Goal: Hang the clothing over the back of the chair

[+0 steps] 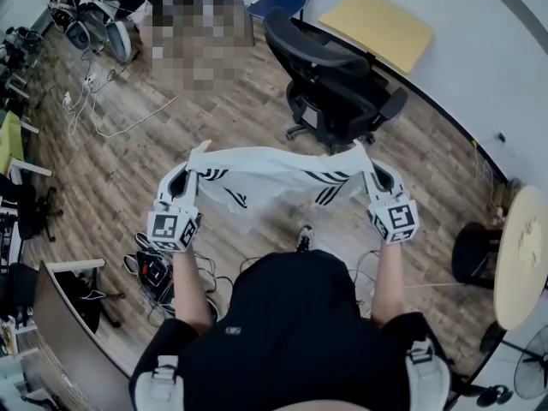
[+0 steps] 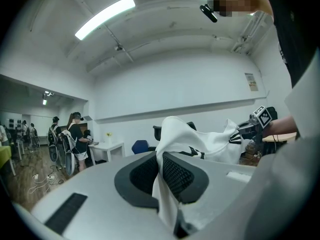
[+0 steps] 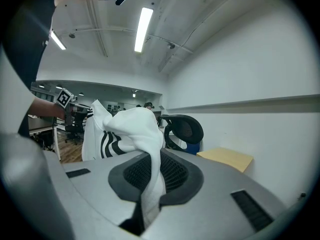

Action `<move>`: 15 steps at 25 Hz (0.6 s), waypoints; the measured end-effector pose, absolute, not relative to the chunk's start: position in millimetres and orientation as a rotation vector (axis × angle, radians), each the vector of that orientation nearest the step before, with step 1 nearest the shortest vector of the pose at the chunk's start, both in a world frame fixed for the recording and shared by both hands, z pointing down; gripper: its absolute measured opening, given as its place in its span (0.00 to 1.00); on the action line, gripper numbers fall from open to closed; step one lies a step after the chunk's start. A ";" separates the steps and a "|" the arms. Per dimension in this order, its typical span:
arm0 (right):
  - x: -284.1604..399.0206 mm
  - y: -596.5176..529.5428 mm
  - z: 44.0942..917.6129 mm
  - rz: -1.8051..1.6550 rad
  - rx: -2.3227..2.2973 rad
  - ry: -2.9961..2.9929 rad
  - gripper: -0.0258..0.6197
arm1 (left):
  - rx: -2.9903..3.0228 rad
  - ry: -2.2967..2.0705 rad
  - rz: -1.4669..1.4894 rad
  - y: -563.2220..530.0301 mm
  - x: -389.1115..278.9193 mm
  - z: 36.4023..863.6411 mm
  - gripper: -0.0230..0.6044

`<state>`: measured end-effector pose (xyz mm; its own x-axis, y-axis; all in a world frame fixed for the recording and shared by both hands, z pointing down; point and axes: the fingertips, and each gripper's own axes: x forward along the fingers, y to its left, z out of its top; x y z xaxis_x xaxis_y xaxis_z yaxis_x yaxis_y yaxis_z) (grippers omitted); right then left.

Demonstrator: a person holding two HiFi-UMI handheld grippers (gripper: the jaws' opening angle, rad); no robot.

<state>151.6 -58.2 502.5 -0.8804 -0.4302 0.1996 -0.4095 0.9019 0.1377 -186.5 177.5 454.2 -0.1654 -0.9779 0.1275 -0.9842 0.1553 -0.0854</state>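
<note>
One black mesh-backed office chair [image 1: 338, 88] stands on the wood-plank floor [image 1: 111, 169], ahead of both tools and apart from them. The white fabric garment with black stripes [image 1: 272, 178] is stretched in the air between the tools, short of the chair and not touching it. Jaws of the left tool [image 1: 185, 178] are clamped on the garment's left corner, cloth pinched between the pads. Jaws of the right tool [image 1: 378, 176] are likewise closed on the right corner.
</note>
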 end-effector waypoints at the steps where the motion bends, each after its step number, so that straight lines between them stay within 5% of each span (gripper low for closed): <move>1: 153.2 -63.7 503.9 -0.136 0.630 -2.849 0.07 | 2.004 -2.358 0.233 172.3 -185.3 453.8 0.06; 15: 156.6 -118.4 509.3 -0.107 0.587 -2.870 0.07 | 1.958 -2.394 0.266 124.5 -174.7 451.7 0.06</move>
<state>156.6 -118.4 509.3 -0.8986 -0.3956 0.1899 -0.3803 0.9180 0.1128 -174.7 124.5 451.7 -0.2037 -0.9694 0.1369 -0.9758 0.1898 -0.1082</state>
